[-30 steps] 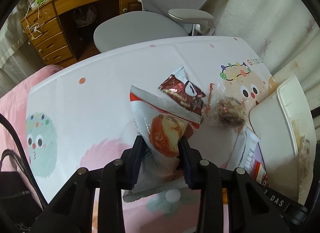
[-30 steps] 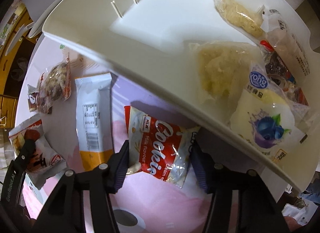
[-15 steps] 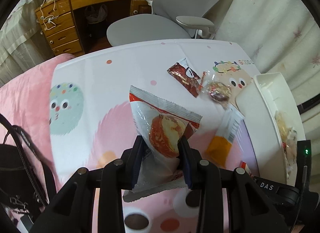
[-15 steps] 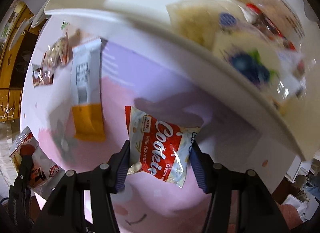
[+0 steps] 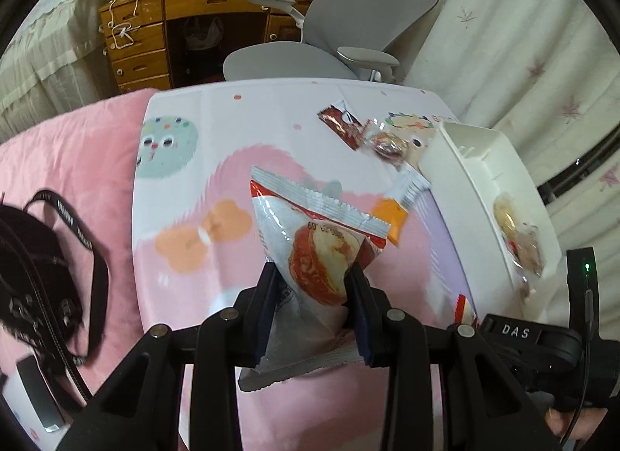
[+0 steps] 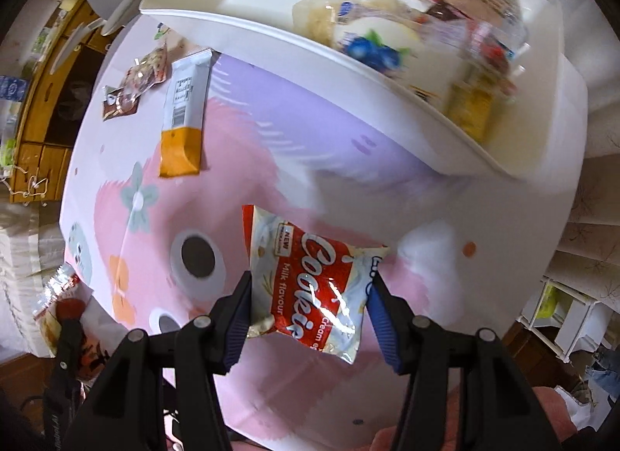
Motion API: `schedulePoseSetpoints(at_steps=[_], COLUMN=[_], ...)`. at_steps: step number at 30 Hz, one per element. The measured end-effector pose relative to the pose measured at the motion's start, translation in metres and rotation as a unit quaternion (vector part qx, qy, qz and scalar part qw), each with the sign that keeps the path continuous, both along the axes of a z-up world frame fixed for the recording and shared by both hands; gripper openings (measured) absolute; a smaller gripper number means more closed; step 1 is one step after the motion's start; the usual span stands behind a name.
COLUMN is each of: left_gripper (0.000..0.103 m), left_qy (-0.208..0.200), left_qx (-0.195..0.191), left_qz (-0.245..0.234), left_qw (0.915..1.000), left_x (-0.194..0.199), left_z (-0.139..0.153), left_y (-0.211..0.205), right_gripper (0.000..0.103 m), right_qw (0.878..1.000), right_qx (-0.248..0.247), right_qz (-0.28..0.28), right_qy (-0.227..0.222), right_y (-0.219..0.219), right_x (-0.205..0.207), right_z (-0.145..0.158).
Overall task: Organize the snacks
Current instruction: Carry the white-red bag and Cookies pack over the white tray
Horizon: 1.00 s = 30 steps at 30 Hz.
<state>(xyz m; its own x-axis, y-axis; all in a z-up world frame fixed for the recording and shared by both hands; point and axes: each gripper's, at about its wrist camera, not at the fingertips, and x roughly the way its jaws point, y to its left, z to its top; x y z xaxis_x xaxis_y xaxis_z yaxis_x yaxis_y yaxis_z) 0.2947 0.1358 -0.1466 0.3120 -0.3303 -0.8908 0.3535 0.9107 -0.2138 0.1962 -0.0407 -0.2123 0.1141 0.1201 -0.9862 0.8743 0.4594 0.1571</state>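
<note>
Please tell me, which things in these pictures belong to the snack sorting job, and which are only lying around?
Part of the job:
- pastry packet in the left tongs
- cookie packet in the right tongs
- white bin holding snacks
- orange-ended bar, clear-wrapped snack and brown packet on the table

Just lying about:
- grey chair
- wooden desk
- black bag

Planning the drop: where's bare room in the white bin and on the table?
White bin: the slotted end is bare, next to the blueberry packet; past that packet it is piled with snacks. Table: open between the green face print and the brown packet. Crowded beside the bin, around the orange-ended bar.
</note>
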Motion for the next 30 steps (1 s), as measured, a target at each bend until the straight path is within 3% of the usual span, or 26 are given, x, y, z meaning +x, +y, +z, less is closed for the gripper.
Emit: schedulePoseSetpoints(at_steps=[7, 13, 21, 30], left_gripper=[0.033, 0.033, 0.033, 0.034], left_qy=[0.009, 0.005, -0.016, -0.037], left_qx=[-0.029, -0.057, -0.082, -0.091], left_qz=[0.001, -0.01, -0.031, -0.039], left_qw=[0.9995, 0.9983, 0.996, 0.9944], left_x=[-0.056, -0.091, -0.112, -0.117], left_z=[0.004, 0.018, 0.04, 0.057], left_y=[0.013, 0.017, -0.002, -0.05], right_gripper=[0.056, 0.056, 0.056, 0.056], right_qw=[0.999, 0.992, 0.984, 0.969], right_qx=[-0.023, -0.056, -0.067, -0.113], right_qz=[0.02, 0.066, 0.1, 0.146], right_qy=[-0.035, -0.087, -0.134, -0.166], right_y=[0.003, 0.014, 0.001, -0.037], right_x=[-0.013, -0.031, -0.058, -0.07], right_z=[0.014, 0.048, 0.078, 0.103])
